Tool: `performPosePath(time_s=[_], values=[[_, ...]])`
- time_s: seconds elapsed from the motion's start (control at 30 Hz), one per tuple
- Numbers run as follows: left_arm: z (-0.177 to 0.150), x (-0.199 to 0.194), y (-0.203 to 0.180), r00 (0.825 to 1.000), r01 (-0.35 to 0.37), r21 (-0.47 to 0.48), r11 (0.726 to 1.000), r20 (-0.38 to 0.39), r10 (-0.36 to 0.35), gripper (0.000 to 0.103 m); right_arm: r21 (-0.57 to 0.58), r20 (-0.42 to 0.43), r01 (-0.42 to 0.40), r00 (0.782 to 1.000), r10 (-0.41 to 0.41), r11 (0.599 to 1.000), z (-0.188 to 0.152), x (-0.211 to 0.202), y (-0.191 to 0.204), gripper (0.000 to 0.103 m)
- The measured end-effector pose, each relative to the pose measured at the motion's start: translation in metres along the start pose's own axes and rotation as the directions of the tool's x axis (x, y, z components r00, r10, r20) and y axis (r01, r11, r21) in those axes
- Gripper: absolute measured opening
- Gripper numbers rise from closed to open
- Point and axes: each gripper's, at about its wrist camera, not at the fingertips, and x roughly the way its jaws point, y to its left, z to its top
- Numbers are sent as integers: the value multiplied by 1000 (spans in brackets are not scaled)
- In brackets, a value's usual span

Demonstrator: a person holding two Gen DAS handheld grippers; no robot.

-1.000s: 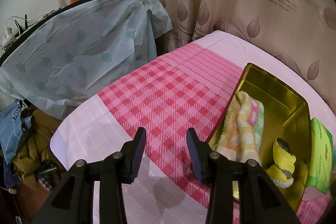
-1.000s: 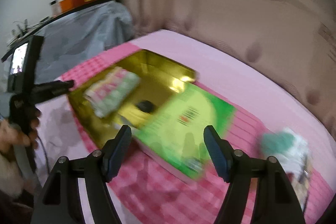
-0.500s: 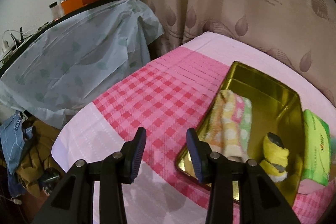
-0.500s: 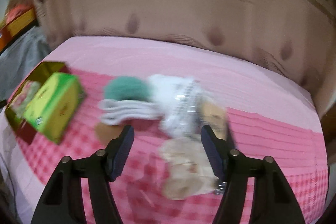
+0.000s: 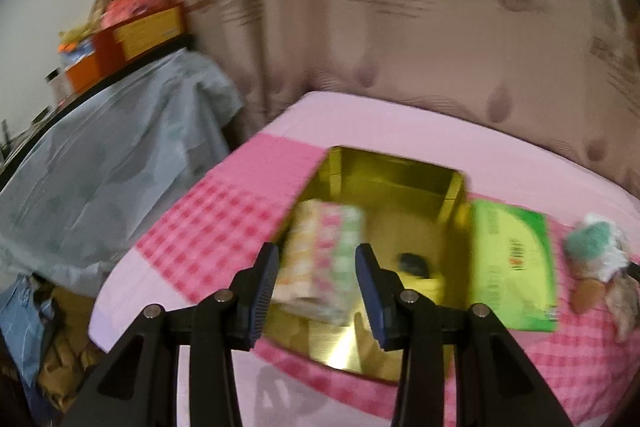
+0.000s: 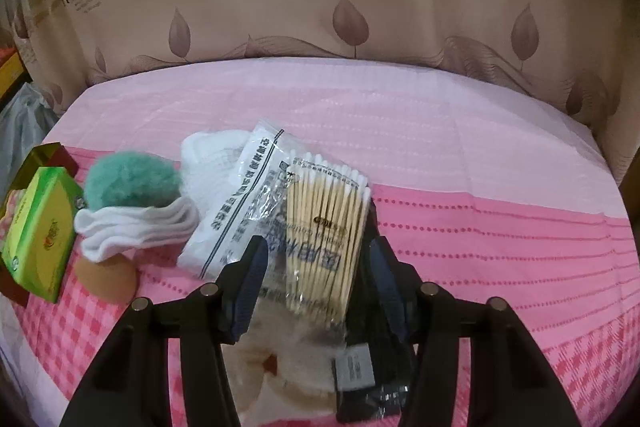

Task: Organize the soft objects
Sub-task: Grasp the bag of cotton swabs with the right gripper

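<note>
Over a pink checked bedspread point(image 6: 500, 267), the right gripper point(image 6: 316, 283), jaws closing, straddles a clear cotton-swab packet point(image 6: 324, 227), not yet pinching. The left gripper point(image 5: 316, 287) hangs open, empty. Slippery film could slide free.

Looked like a home bedroom: pink checked bedspread point(image 6: 480, 235), leaf-print curtain point(image 6: 348, 7) behind, clothes heaped point(image 5: 36, 327) on the floor, cluttered covered shelf point(image 5: 120, 39) alongside.

The left wrist view is smeared with motion: the folded pastel checked towel point(image 5: 324, 259) in the gold metal tin point(image 5: 394, 179) is soft-edged, and a small dark object point(image 5: 414, 263) beside it is unidentifiable. The right view's black packet point(image 6: 360, 379) lies partly under the clear bag of cotton swabs point(image 6: 324, 235).
</note>
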Motion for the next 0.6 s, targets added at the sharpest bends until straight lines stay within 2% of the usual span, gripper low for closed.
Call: performPosePath(time_s=[0.17,0.27,0.4,0.6], values=[[3,-9,-57,992,125,109,986,-1,-125,44,6,-10,-8,1000,8,1000,6,17,-6,51],[1,-11,-96,978,208,166,964,-25,-207,44,17,-15,-17,1000,18,1000,8,23,-9,51],[-10,-12,-146,947,321,224,920,-81,-310,44,20,-5,-27,1000,27,999,8,25,-10,50],[-30,-3,-199,912,408,276,870,-167,-375,44,-58,13,-9,1000,10,998,1,21,-7,34]])
